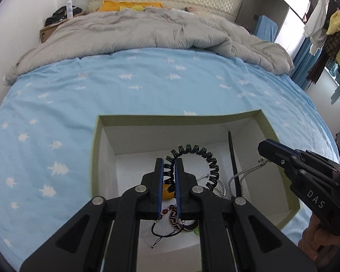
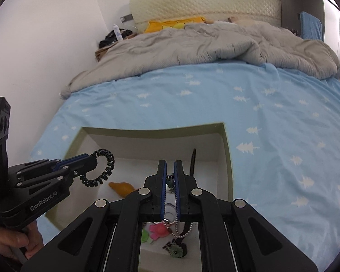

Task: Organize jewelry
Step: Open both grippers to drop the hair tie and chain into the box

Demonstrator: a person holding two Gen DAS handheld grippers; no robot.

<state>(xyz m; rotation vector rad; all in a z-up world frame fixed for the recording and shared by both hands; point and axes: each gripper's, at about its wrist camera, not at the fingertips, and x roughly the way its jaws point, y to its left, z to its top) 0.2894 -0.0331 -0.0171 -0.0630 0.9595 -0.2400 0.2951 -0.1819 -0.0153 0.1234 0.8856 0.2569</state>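
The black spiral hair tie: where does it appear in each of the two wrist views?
Left wrist view: the black spiral hair tie is at lower centre, clamped in the left gripper.
Right wrist view: it hangs at lower left from that gripper.
Shared landmark: the green-rimmed box on the bed.

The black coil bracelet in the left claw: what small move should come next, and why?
Probably open the left claw and let the black coil bracelet drop. The claw is shut on it and holds it above the white floor of the open box, where other jewelry already lies, so releasing there would likely place it inside.
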